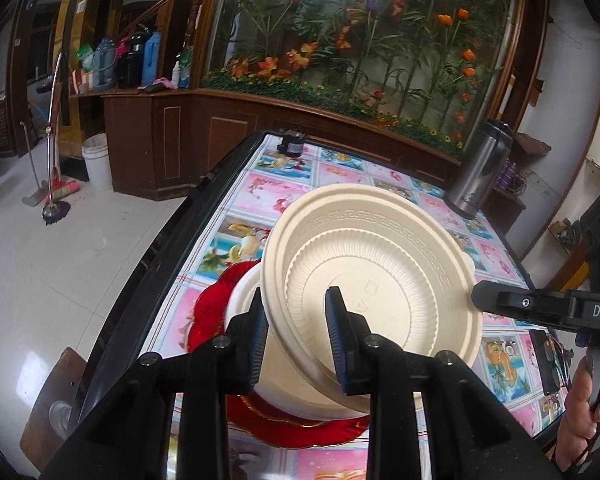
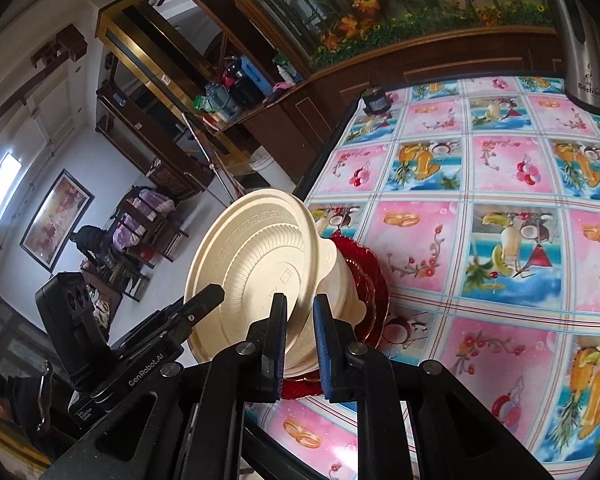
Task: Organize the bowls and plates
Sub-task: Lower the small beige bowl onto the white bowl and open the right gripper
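A cream bowl (image 1: 374,264) is tilted on edge above a second cream bowl (image 1: 246,300) that stands upside down on a red plate (image 1: 208,312). My left gripper (image 1: 298,334) is shut on the tilted bowl's near rim. My right gripper (image 2: 300,342) is shut on the same bowl's rim (image 2: 296,320) from the other side; its fingers (image 1: 500,300) enter the left wrist view at right. In the right wrist view the tilted bowl (image 2: 248,276) leans over the lower bowl (image 2: 342,280) and the red plate (image 2: 370,280). The left gripper's fingers (image 2: 200,304) show there at left.
The table carries a pink and blue fruit-pattern cloth (image 2: 480,184). A steel thermos (image 1: 480,168) stands at the far right, a small dark jar (image 1: 292,144) at the far edge. A phone (image 1: 548,360) lies near the right hand. The table's black edge (image 1: 160,248) runs on the left.
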Available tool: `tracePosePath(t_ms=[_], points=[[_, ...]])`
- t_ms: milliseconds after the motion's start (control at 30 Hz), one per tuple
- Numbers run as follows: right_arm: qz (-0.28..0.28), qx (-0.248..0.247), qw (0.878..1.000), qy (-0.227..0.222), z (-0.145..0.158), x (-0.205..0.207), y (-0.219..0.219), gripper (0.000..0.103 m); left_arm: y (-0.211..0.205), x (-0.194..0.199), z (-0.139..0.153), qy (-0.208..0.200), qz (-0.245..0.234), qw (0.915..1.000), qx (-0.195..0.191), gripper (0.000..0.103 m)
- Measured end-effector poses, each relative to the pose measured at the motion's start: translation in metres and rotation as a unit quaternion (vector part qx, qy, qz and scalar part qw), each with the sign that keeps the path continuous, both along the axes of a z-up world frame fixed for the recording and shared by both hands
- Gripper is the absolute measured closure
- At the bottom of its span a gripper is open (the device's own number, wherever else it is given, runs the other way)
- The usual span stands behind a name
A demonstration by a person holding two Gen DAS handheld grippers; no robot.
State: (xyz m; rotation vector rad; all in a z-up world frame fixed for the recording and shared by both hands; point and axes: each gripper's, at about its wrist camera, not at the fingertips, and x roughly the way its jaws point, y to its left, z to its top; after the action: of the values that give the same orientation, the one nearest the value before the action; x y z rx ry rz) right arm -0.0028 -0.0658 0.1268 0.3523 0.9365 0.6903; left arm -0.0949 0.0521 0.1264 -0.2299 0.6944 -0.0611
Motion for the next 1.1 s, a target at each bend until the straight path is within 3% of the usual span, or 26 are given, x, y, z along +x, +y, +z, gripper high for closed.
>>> tracePosePath(t_ms=[500,1100], points=[[0.009,-0.018,0.999,0.036,-0.028,0.012,0.02,0.088,0.014,0.008,-0.022,0.031,0.006,0.9994,-0.013,0.077],[0.007,-0.022,0.999,0.048,-0.038,0.017,0.022,0.087,0.014,0.009,-0.026,0.035,0.005,0.9993,-0.014,0.077]])
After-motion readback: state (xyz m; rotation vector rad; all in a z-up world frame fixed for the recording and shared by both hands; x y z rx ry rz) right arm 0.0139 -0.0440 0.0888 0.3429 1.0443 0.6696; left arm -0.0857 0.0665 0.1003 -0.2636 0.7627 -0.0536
